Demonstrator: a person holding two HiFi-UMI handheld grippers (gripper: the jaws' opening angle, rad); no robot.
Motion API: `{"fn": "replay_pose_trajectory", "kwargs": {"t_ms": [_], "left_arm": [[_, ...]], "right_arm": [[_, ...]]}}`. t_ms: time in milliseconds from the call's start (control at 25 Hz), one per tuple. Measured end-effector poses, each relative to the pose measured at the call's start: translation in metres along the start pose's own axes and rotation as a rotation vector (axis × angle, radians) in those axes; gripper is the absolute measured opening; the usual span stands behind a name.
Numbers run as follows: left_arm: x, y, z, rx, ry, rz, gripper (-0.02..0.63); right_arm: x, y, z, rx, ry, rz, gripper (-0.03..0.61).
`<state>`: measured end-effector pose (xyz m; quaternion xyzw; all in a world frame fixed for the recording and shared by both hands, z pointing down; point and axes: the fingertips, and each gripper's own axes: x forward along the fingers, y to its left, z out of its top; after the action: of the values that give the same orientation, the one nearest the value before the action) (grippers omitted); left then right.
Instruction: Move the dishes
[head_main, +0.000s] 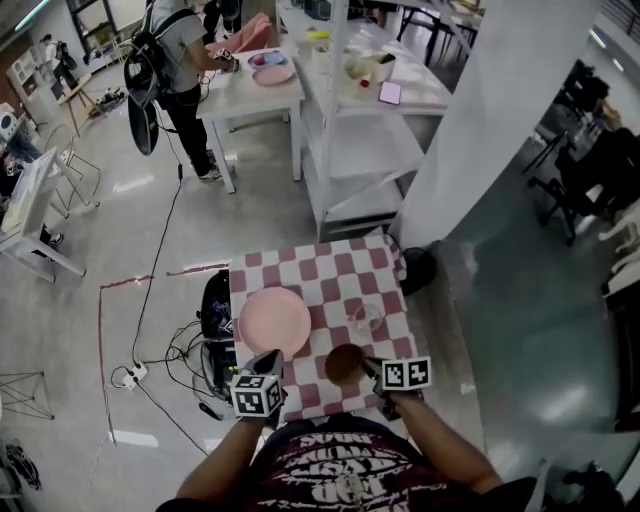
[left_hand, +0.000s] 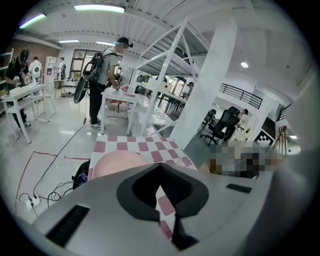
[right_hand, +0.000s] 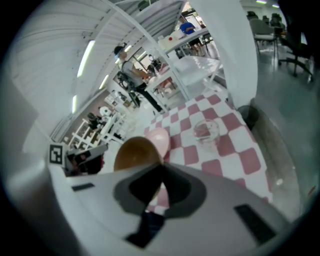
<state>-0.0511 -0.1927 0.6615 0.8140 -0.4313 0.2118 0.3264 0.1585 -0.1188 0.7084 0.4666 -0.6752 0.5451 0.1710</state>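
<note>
Room: grey polished floor (head_main: 120, 230), white shelving (head_main: 350, 150) | Surface: red-and-white checkered table (head_main: 345, 270) | pink plate (head_main: 274, 322) mid-left; left gripper (head_main: 268, 362) pressed together, empty, just beside its near edge | brown bowl (head_main: 343, 364) at front edge; right gripper (head_main: 372, 370) pinching its rim

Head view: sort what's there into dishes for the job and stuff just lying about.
For the job: pink plate, brown bowl, glass bowl, all on the checkered table.
Lying about: cables on the floor, black bag beside the table, white rack behind.
</note>
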Motion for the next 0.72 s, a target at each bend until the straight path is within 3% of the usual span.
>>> {"fn": "replay_pose_trajectory", "kwargs": {"t_ms": [280,720], "left_arm": [[0.028,-0.048,0.004,0.058,0.011,-0.05,0.025],[0.048,-0.082,-0.015,0.04,0.045,-0.028,0.025]], "right_arm": [[-0.014,-0.029,-0.001,0.003,-0.006,-0.013,0.041],[-0.029,-0.091,-0.008,0.026,0.017,-0.058,0.041]]}}
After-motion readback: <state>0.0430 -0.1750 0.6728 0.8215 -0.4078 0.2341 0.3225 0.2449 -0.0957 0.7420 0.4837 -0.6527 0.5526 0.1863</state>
